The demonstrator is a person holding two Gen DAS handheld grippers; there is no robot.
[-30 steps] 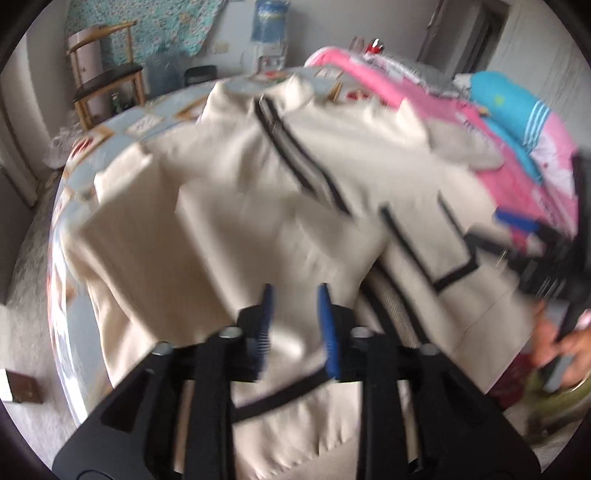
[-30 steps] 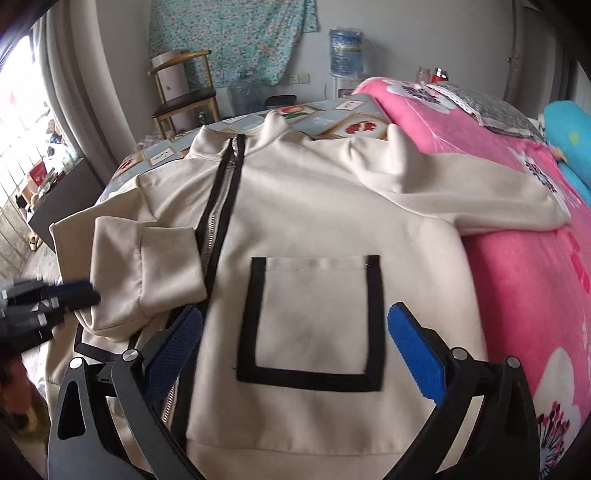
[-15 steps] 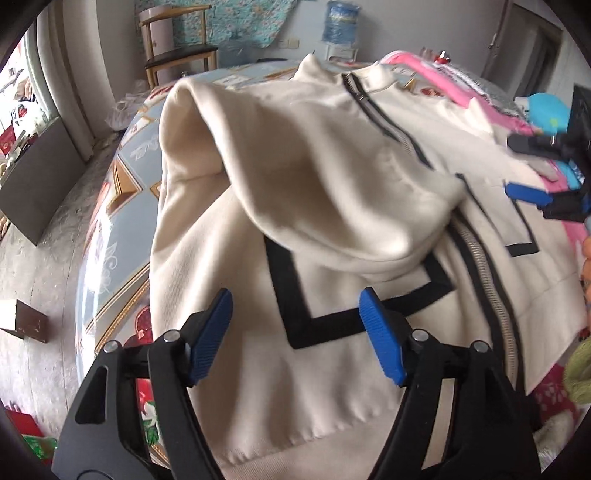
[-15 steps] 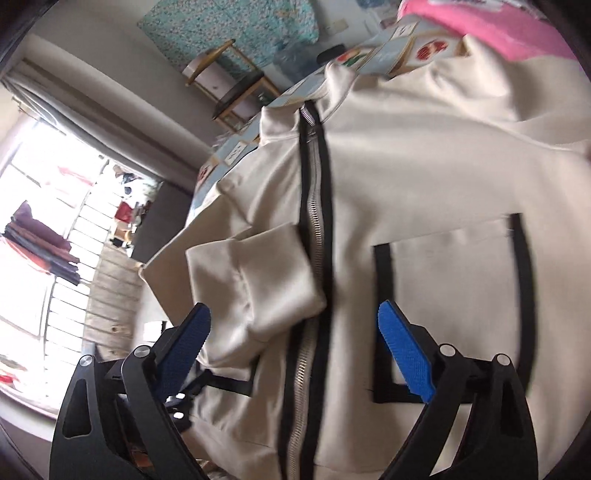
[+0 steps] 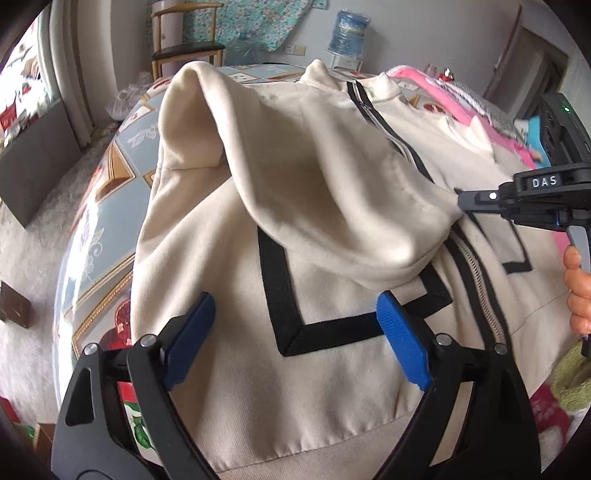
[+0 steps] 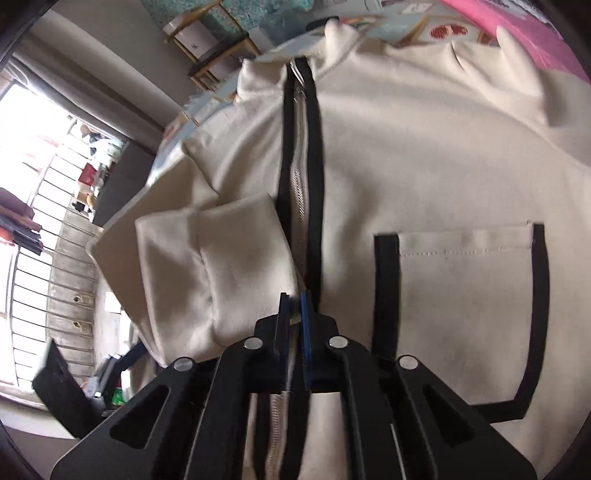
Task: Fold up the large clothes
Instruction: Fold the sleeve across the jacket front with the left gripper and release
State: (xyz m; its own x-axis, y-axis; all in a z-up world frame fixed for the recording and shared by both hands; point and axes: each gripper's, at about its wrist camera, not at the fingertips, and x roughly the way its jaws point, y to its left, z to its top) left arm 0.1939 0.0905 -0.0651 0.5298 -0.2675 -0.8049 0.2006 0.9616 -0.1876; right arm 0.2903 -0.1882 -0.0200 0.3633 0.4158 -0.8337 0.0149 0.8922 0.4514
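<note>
A cream zip jacket (image 5: 332, 387) with black-trimmed pockets lies front-up on the table. Its sleeve (image 5: 332, 192) is folded across the chest toward the zipper (image 6: 301, 166). My left gripper (image 5: 295, 332) hovers over the lower front near a pocket's black trim (image 5: 280, 295). Its jaws are opening wide, and the pads press on nothing. My right gripper (image 6: 294, 306) is shut on the corner of the sleeve cuff (image 6: 236, 266) beside the zipper. In the left wrist view, the right gripper (image 5: 460, 201) pinches that cuff tip from the right.
The patterned tablecloth (image 5: 107, 206) shows left of the jacket, with floor beyond its edge. A wooden chair (image 5: 184, 48) and a water bottle (image 5: 349, 29) stand at the back. A pink blanket (image 6: 535, 37) lies to the right. A person's hand (image 5: 580, 295) holds the right gripper.
The left gripper let go of the sleeve, opened wide and sank toward the hem. The right gripper swung left to the cuff and shut on it.
</note>
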